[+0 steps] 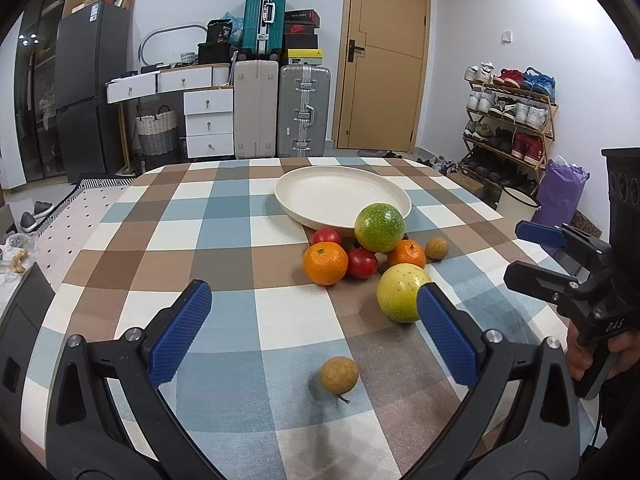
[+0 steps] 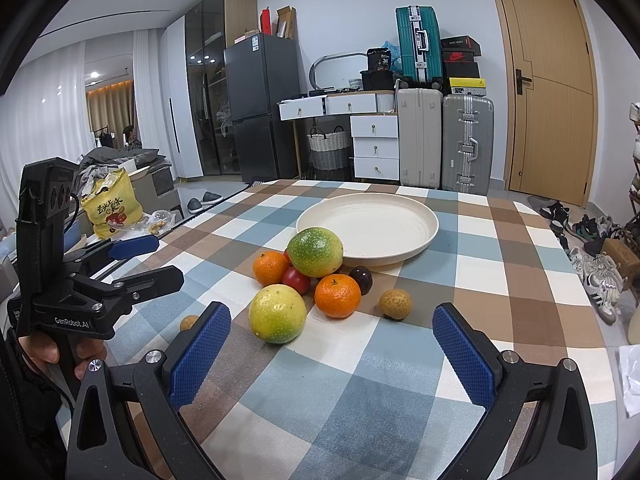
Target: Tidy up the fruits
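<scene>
— Blue ribbed pads (image 1: 182,334) fill the bottom of the left wrist view. How does the left gripper (image 1: 316,332) stand?

— Fingers wide apart, gripping nothing. A small brown longan (image 1: 339,374) lies on the checked tablecloth (image 1: 224,240) between them, clear of both pads. The right-hand pad's tip overlaps the yellow-green fruit (image 1: 400,298) in the view; I cannot tell whether they touch.

— And the right gripper (image 2: 332,354)?

— Also spread wide and empty, low over the cloth. The same yellow-green fruit (image 2: 277,313) sits just ahead of its left pad (image 2: 199,356).

— Where is the rest of the fruit?

— Bunched together just in front of the cream plate (image 2: 400,208), none of it on the plate. A greener round fruit (image 2: 315,251) is at the back of the bunch against the plate's near rim. Two mandarins: one on the left (image 2: 271,267), one nearer (image 2: 337,295). A red tomato (image 2: 296,280) sits between them, and the left view shows a second tomato (image 1: 326,237) behind. A dark purple fruit (image 2: 361,279) is tucked beside the nearer mandarin, close to the plate. Another longan (image 2: 395,304) lies slightly apart, on the right of the bunch.

— Anything beyond the table?

— Suitcases (image 2: 467,142), white drawers (image 2: 375,148), a dark fridge (image 2: 262,108), a wooden door (image 2: 552,80), and a shoe rack (image 1: 512,120) off to the right. Each wrist view shows the other gripper with a hand (image 2: 48,354) on its handle.
</scene>
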The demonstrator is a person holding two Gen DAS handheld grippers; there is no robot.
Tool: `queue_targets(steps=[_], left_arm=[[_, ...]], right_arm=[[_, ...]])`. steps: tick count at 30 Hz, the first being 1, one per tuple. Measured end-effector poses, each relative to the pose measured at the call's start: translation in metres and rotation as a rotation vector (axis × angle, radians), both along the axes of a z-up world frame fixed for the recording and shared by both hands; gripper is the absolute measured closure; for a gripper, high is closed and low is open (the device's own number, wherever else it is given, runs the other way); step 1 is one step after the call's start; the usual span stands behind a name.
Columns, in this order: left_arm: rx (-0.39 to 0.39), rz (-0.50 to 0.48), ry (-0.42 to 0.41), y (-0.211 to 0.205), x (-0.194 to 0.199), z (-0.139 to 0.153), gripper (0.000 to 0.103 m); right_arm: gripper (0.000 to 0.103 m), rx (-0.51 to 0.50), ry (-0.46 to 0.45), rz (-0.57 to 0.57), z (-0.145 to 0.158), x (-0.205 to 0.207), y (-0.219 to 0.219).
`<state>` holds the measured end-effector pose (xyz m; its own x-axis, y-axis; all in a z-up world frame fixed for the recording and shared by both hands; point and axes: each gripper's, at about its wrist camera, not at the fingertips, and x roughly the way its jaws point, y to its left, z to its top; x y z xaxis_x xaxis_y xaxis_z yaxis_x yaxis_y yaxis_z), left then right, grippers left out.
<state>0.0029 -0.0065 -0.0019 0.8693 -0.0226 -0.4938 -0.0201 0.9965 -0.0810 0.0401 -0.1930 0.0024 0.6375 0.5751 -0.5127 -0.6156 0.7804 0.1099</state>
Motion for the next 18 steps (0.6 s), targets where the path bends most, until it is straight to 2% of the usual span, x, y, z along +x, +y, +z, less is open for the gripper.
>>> queue_targets(steps=[9,14,18], left_arm=[[-0.001,0.007,-0.009,0.002,-0.001,0.002,0.001],[-0.036,-0.026,0.017,0.003,-0.002,0.001,0.001],[-0.013,-0.037,0.038,-0.001,-0.002,0.002,0.001]], right_arm=[[0.0,-0.003,0.009,-0.002,0.002,0.0,0.001],[0.0,-0.014,0.048,-0.03,-0.012,0.015,-0.002],[0.0,-0.056,0.067,-0.035,-0.01,0.012,0.003]])
